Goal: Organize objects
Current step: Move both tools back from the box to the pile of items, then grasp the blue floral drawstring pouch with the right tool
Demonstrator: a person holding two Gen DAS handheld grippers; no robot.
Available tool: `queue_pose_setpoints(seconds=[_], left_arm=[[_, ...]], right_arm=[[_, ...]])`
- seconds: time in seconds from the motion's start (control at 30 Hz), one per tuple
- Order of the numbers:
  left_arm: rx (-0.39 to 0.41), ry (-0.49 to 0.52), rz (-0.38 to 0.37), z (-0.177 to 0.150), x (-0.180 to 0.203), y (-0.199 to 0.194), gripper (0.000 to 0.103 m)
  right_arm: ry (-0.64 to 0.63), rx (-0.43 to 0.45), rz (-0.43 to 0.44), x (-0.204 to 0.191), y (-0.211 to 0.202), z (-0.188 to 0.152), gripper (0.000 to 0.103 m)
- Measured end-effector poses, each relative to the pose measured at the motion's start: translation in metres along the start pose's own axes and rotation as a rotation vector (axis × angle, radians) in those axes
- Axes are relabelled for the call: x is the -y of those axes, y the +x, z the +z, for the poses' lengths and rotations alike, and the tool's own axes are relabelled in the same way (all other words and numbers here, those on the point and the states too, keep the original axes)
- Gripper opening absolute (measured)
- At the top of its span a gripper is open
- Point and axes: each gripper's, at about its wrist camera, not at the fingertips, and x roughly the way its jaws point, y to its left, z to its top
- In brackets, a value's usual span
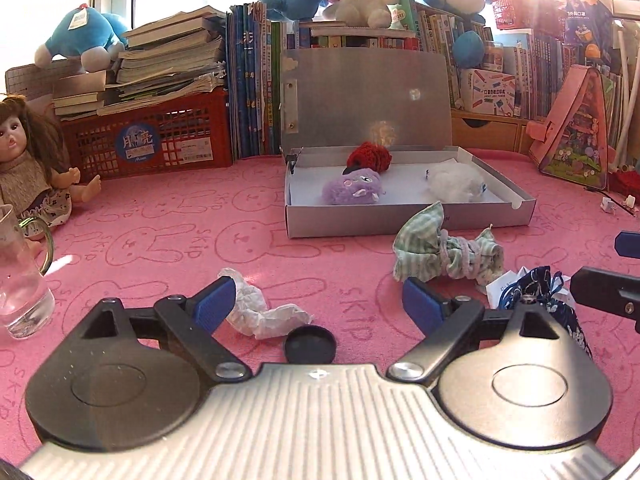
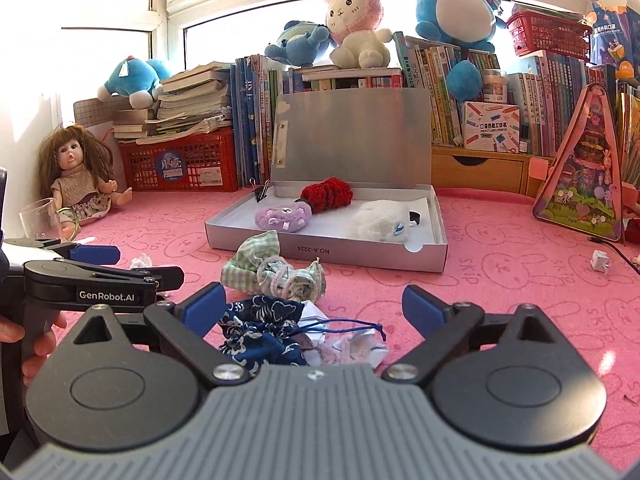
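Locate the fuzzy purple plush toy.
The fuzzy purple plush toy lies inside the open silver box, at its left end, just in front of the red knitted item and left of the white fluffy toy.

Doll [image 2: 78, 176] beside red crate [image 2: 180, 168], stacked books [image 2: 192, 96], plush toys [image 2: 352, 20], glass mug [image 1: 20, 272]

The glass jug [image 1: 20, 276] left of the left tool [image 1: 320, 304] is cut off by the picture's edge. The navy drawstring pouch [image 2: 262, 334] is partly hidden behind the right tool [image 2: 316, 308]. Upper window areas are washed out by glare.
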Motion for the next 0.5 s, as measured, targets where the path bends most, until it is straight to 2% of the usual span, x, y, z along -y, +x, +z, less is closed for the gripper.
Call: queue_pose_setpoints(seconds=[0.13, 0.2, 0.33, 0.5], left_arm=[[-0.011, 0.020, -0.004, -0.010, 0.004, -0.005, 0.083], [-0.023, 0.021, -0.006, -0.013, 0.004, -0.004, 0.075], [-0.050, -0.005, 0.005, -0.016, 0.004, 0.004, 0.071], [-0.074, -0.014, 0.021, -0.020, 0.004, 0.014, 0.071]], right_arm=[[0.015, -0.007, 0.025, -0.004, -0.009, -0.010, 0.097], [0.018, -0.020, 0.029, -0.006, -0.010, -0.013, 0.096], [0.026, -0.050, 0.034, -0.006, -0.008, -0.019, 0.092], [0.014, -0.071, 0.044, -0.013, -0.002, -0.025, 0.091]])
